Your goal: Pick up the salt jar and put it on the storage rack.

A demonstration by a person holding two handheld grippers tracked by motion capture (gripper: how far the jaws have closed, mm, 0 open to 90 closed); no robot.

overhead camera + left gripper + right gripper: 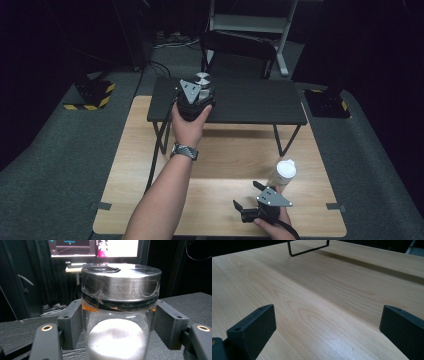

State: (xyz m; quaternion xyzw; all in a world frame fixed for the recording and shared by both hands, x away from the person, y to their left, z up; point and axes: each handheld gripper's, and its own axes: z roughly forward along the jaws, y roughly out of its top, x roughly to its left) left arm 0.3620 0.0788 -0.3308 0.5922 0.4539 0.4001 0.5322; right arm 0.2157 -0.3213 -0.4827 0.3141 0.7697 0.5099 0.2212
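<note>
Jar (120, 322), clear-walled, part filled with white powder, capped by a metal lid (121, 281); it was recorded on the dark raised shelf (250, 102) at the far side of the wooden table (150, 200). The left gripper (196, 97) was noted around the jar just under the lid, its jaws pressed against the glass on both sides, apparently clamped. For the step judged in hand, a lift or a setting-down, the jar was best kept upright and moved slowly, smooth glass being judged liable to slip. The right gripper (250, 197) was logged low over the near table edge, jaws spread wide with nothing between them. A white-capped bottle (283, 172) was listed just beside it, and a chair (237, 50) beyond the shelf; neither was judged an obstruction.
</note>
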